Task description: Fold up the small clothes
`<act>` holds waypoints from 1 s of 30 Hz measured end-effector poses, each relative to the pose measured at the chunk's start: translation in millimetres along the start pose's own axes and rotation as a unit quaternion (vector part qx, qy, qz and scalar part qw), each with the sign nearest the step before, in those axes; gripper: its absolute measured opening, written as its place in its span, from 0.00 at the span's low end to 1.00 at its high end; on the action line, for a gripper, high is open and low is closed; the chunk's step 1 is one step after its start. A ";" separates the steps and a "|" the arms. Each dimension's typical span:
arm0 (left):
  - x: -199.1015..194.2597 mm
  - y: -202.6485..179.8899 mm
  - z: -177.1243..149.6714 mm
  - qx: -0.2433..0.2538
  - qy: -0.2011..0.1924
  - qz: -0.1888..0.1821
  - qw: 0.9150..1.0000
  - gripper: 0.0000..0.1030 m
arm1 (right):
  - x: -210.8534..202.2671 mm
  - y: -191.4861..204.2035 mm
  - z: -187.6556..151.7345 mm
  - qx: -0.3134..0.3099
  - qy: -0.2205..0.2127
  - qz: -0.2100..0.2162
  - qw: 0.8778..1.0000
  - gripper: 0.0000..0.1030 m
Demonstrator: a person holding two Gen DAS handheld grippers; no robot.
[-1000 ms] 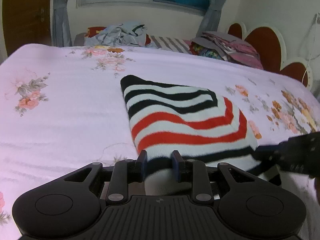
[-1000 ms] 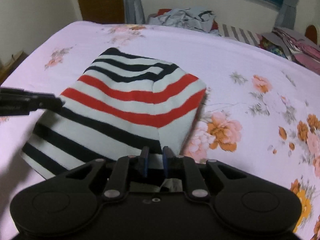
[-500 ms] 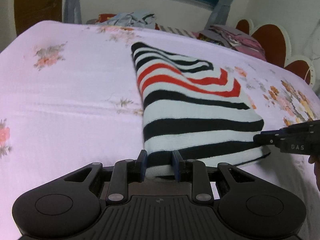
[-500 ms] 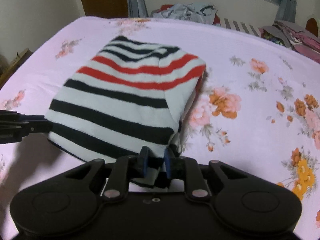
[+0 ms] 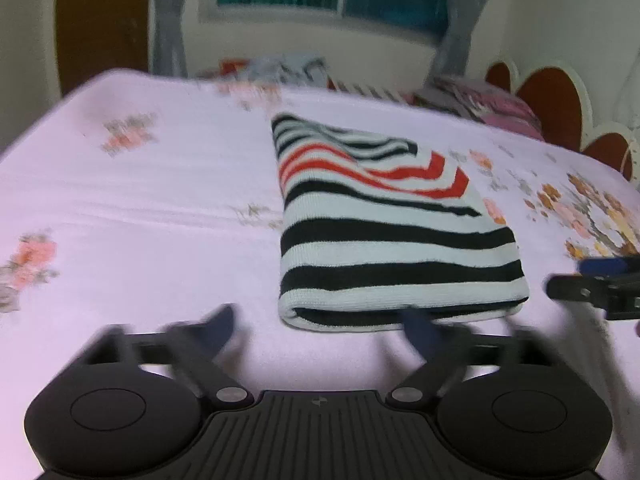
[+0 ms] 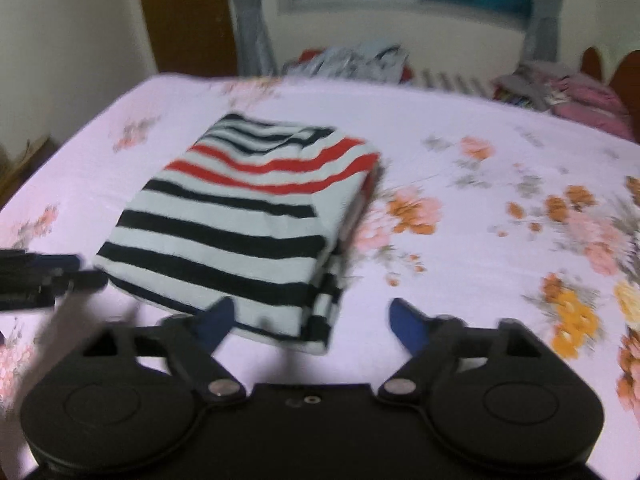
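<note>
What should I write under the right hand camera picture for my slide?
Right gripper, jaws just opened, lets go of the folded striped sweater lying on the flowery bedsheet.

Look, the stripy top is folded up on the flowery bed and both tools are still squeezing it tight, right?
Not quite. The stripy top is folded on the flowery bed, but neither tool squeezes it. The left tool and the right tool have just been opening and now stand wide, pads off the cloth. Each wrist view shows its own tool's fingers spread at the top's near edge.
</note>
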State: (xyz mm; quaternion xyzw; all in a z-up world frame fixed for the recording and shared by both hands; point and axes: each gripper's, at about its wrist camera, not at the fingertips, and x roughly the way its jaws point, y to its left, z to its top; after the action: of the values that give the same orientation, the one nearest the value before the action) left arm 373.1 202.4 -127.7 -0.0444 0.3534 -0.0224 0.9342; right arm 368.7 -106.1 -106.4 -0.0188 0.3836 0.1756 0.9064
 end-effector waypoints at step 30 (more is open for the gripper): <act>-227.0 -88.2 -49.2 0.013 -0.093 0.008 0.996 1.00 | -210.5 0.4 -74.5 0.037 -0.094 -0.056 0.993 1.00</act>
State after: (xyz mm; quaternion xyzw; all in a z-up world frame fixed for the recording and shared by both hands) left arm 169.6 128.0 -6.3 -0.0317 0.2653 -0.0151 0.9635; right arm 181.7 -182.3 -11.1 0.0096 0.3015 0.1110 0.9469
